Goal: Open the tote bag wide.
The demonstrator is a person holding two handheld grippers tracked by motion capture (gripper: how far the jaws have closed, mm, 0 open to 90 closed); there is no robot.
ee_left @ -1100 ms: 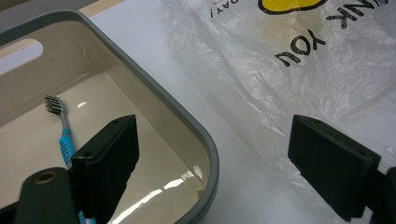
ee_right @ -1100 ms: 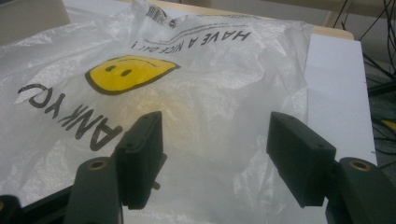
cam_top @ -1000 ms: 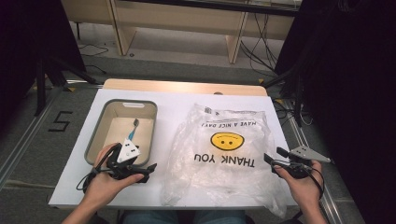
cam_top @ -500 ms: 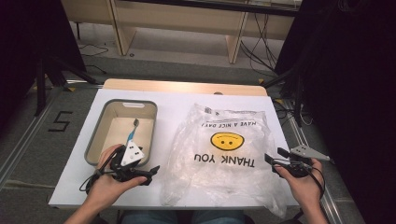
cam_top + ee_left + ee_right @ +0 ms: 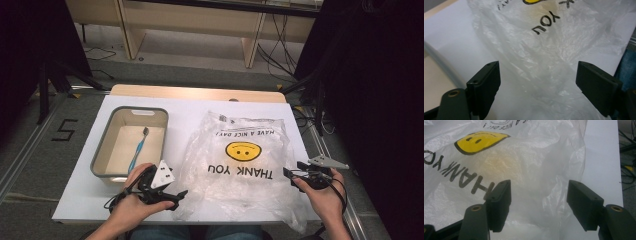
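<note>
While both pairs of blocky black jaws gape wide, the left gripper [image 5: 170, 192] hovers at the crinkled plastic bag's [image 5: 240, 170] near-left edge and the right gripper [image 5: 295, 175] at its right edge. Left of this translucent, smiley-printed bag, a rounded grey bin [image 5: 107, 145] holds 1 blue toothbrush [image 5: 138, 149] on the white table [image 5: 190, 107].

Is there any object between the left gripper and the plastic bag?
Nothing visible does. The left gripper, fingers open, sits at the near left edge of the clear plastic bag with the yellow smiley face, with bare bag ahead.
</note>
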